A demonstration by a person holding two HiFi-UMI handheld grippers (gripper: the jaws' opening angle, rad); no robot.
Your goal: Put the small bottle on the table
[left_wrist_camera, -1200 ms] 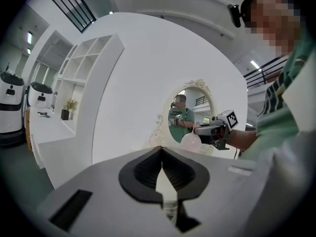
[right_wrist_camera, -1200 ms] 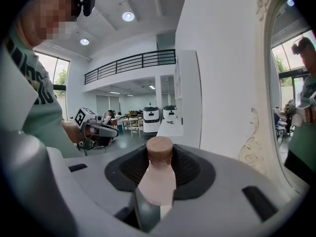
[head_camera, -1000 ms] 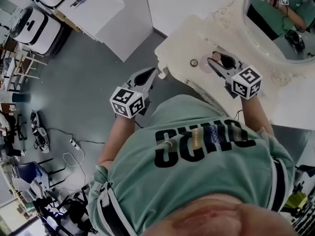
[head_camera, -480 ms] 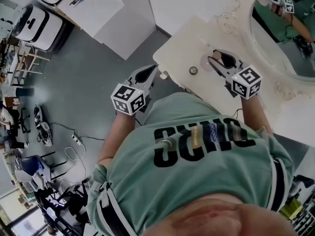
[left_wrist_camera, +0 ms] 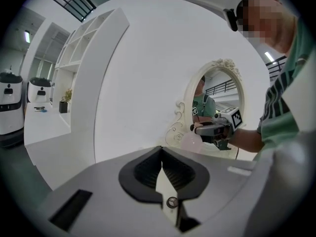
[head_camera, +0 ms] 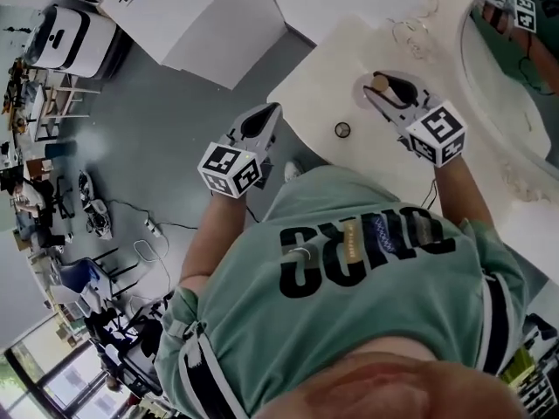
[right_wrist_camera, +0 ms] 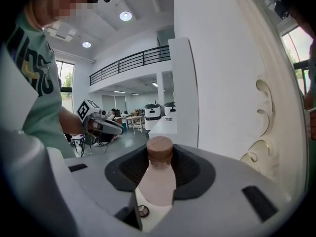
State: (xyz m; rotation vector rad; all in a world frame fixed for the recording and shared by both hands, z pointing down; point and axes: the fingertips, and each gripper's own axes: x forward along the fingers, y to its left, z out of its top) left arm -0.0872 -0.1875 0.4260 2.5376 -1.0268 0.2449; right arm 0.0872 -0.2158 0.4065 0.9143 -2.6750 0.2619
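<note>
1. The right tongs (right_wrist_camera: 160,154) pinch the small bottle (right_wrist_camera: 158,181) by its pale body, with the brown cap poking past the pads.
2. The small bottle is over the tabletop (head_camera: 323,68), towards the edge by the mirror (head_camera: 515,59).
3. The left tongs (left_wrist_camera: 161,154) are pressed together and empty, hanging off the tabletop's opposite edge, above the floor (head_camera: 166,138).

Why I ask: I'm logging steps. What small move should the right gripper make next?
Probably lower the right gripper straight down: its jaws are clamped on the bottle over the table, and I can't see its base resting there yet.
</note>
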